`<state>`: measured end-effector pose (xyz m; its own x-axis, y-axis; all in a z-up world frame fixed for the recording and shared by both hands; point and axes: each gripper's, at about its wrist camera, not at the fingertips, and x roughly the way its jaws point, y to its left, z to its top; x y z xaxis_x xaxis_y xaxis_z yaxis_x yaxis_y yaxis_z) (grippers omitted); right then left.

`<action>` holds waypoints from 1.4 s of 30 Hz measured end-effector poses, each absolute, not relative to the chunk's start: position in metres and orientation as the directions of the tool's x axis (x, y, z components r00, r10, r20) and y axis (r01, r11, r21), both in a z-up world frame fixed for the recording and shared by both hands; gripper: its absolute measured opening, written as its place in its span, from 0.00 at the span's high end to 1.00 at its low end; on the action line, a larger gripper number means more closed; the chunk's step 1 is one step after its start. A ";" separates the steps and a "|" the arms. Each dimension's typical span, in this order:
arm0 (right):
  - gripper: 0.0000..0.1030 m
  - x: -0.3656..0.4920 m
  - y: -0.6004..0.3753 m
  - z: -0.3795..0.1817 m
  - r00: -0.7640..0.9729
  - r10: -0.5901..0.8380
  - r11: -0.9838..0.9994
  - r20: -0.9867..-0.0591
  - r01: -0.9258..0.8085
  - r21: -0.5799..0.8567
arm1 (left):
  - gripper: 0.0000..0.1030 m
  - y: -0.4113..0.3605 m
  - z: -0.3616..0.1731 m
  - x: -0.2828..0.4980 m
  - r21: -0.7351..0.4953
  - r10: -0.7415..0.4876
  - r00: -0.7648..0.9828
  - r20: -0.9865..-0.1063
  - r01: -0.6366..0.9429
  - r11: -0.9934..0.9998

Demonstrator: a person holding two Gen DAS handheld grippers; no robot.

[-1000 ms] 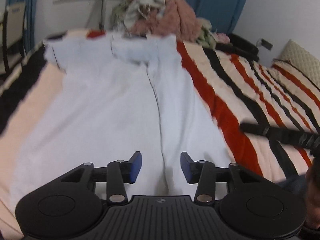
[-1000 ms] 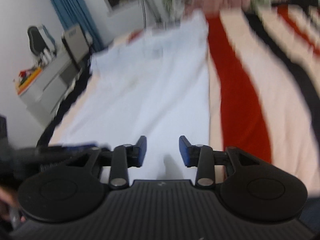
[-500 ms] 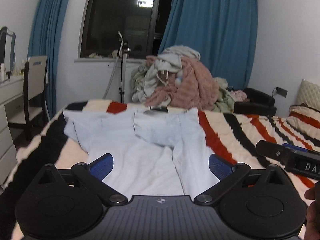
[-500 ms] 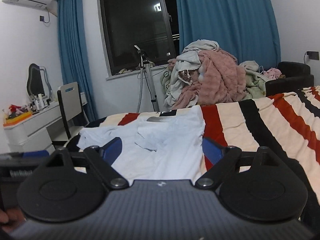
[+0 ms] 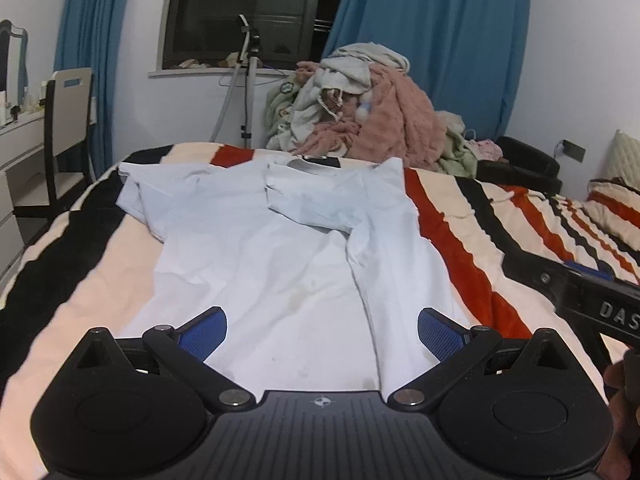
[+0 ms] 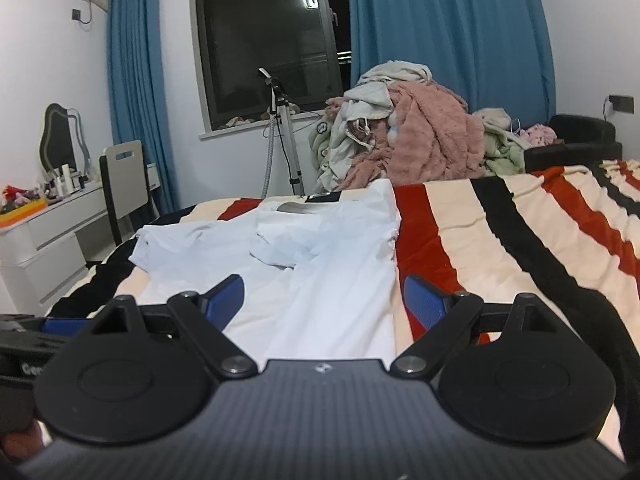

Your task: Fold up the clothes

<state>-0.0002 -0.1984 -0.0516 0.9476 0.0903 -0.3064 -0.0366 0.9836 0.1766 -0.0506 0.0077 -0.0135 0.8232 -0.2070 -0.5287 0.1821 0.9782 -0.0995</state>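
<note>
Shirt (image 5: 280, 256), pale blue, thin creased cloth, spread flat on striped bed (image 5: 472, 216); collar at far end, long axis running away. Left claw (image 5: 322, 330) and right claw (image 6: 324, 296) held apart, empty.

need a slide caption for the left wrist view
Open left claw above a half-folded pale blue shirt on the striped bedspread.

Both tongs, left (image 5: 322, 330) and right (image 6: 324, 300), opened wide, lifted off shirt (image 5: 280, 248).
</note>
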 end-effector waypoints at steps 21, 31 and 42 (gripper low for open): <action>0.26 0.165 -0.051 -0.060 0.771 0.348 0.917 -0.534 -0.398 0.023 | 0.01 0.130 0.024 -0.042 -0.258 -0.062 0.898 -0.436 -0.059 0.964; 0.35 0.291 0.122 -0.115 0.734 0.421 0.801 -0.533 -0.576 -0.161 | 0.03 0.200 -0.006 -0.010 -0.421 0.088 0.890 -0.447 -0.296 0.858; 0.90 0.358 0.131 -0.119 0.850 0.274 0.916 -0.449 -0.373 -0.148 | 0.01 0.205 -0.028 0.022 -0.421 0.142 0.874 -0.464 -0.359 0.833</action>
